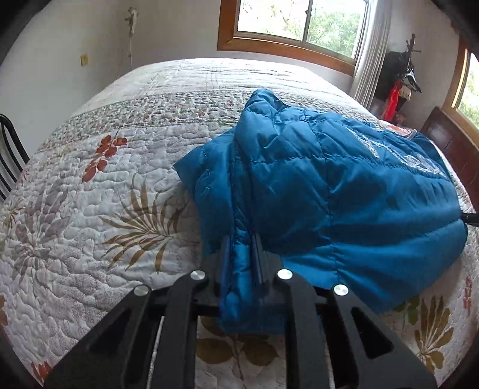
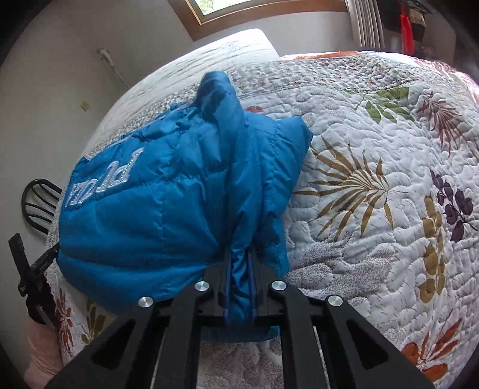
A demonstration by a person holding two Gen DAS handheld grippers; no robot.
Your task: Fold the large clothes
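Blue quilted puffer jacket (image 1: 329,185) with silver lettering lies bunched on a white floral-print quilted bedspread (image 1: 89,209). Its near hem is pinched at two spots: the left gripper (image 1: 242,248) clamps one fold, the right gripper (image 2: 239,263) another, both angled steeply downward. A wooden-framed window (image 1: 293,27) stands behind the bed.

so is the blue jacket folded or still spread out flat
Partly folded, bunched rather than flat: the blue puffer jacket lies doubled over in a rumpled heap on the quilt, with both grippers' fingers pinching its near edge.
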